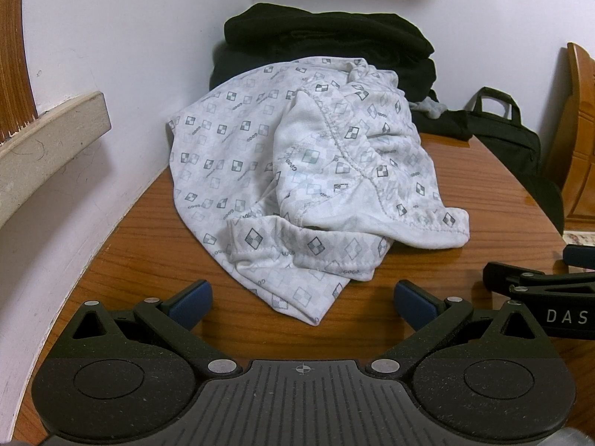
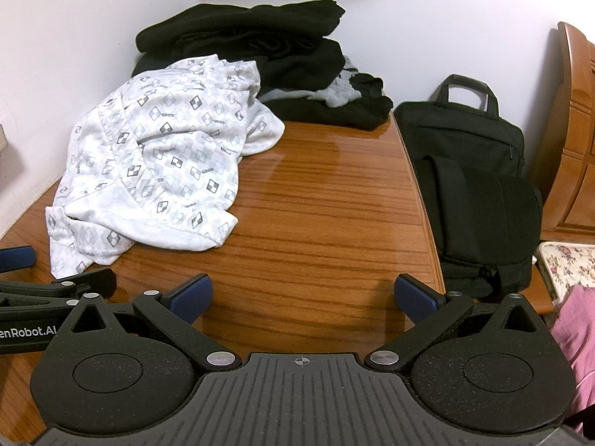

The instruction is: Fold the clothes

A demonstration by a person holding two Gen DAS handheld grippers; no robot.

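Two claws hover empty and spread wide over the wooden surface (image 2: 316, 200): left claw (image 1: 303, 303) facing the crumpled white patterned garment (image 1: 297, 171), right claw (image 2: 303, 297) over bare wood beside it. Soft, light, floppy; its stitched hem looks the best hold. "GOOD" repeats across the print; "DAS" marks the right claw's arm.

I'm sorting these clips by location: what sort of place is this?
Probably a bedroom or other room at home. A crumpled white diamond-patterned garment and a stack of black clothes lie on a glossy wooden table in a wall corner, with a black fabric bag beside it.
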